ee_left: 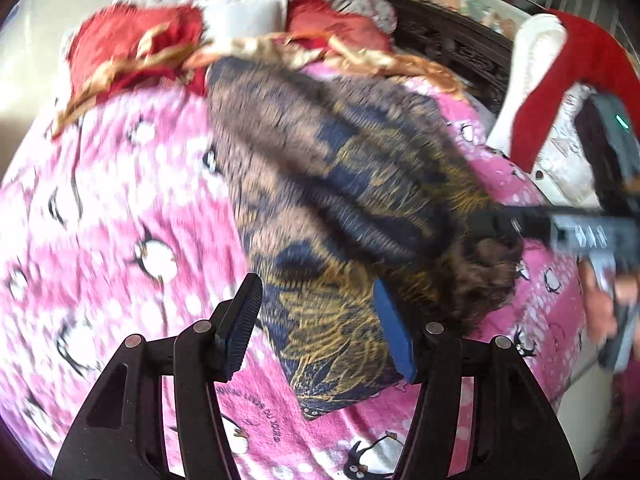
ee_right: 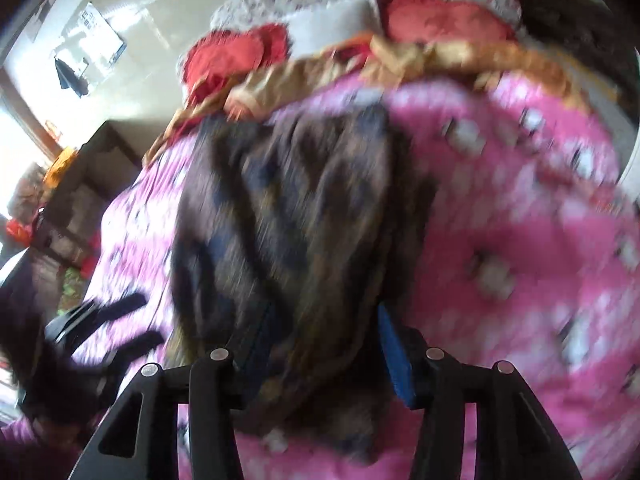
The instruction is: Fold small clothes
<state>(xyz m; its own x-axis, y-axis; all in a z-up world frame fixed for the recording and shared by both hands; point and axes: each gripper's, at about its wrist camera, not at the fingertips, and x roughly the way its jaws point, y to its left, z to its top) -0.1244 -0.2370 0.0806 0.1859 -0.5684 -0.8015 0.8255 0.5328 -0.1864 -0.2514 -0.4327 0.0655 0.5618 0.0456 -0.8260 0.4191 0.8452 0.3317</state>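
A small brown and navy patterned garment (ee_left: 340, 208) lies lengthwise on a pink penguin blanket (ee_left: 120, 208). My left gripper (ee_left: 320, 328) is open just above the garment's near corner, holding nothing. My right gripper (ee_left: 492, 226) comes in from the right and pinches the garment's right edge, which is lifted and folded over. In the right wrist view the garment (ee_right: 288, 220) fills the space between the fingers of the right gripper (ee_right: 320, 352), bunched there. The left gripper (ee_right: 132, 320) shows at the lower left, open. Both views are motion-blurred.
Red cushions (ee_left: 132, 44) and gold fabric (ee_left: 256, 46) lie at the head of the bed. A white chair (ee_left: 532, 80) with a red cloth (ee_left: 560, 76) stands at the right. A dark wooden cabinet (ee_right: 80, 184) stands left of the bed.
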